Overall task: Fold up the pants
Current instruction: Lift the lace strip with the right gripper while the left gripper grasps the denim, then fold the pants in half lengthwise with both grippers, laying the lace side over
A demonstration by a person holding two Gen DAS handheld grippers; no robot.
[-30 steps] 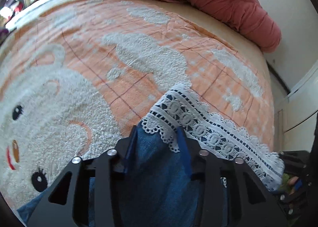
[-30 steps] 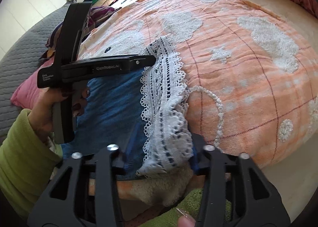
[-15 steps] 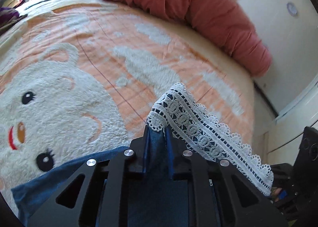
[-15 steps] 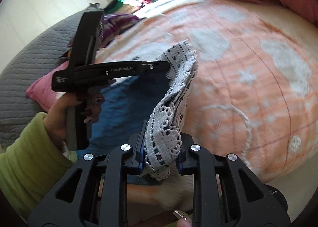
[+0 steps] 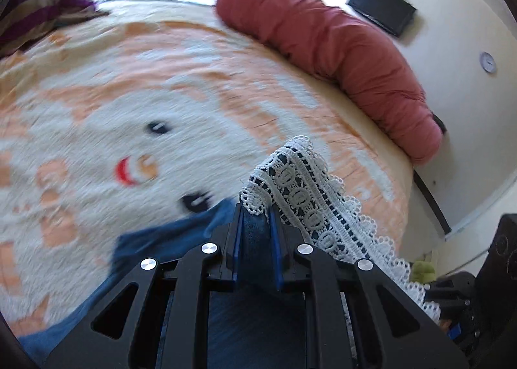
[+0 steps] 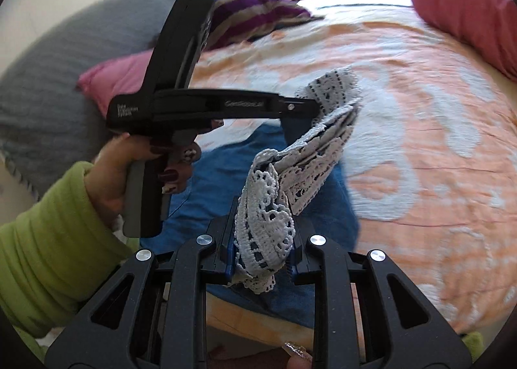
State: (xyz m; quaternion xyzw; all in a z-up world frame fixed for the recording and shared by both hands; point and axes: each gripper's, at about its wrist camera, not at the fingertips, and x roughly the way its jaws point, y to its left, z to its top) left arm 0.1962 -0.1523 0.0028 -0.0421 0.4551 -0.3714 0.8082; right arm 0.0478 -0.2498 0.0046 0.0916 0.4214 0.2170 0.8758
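Holding the lace-trimmed hem point(image 6: 271, 230) of the blue denim pants point(image 6: 226, 175), the right gripper point(image 6: 261, 252) was clamped at lower centre; the left gripper point(image 5: 257, 233) pinched denim too, above the orange blanket point(image 5: 194, 55).

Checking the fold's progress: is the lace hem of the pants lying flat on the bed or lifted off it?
Lifted. Both the left gripper and right gripper pinch the lace hem, which hangs above the blanket.

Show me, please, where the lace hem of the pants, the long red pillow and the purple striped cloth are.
lace hem point(image 5: 303, 188), left wrist view, on the white openwork band.
long red pillow point(image 5: 339, 55), left wrist view, on its middle bulge.
purple striped cloth point(image 6: 255, 13), right wrist view, on a purple stripe.
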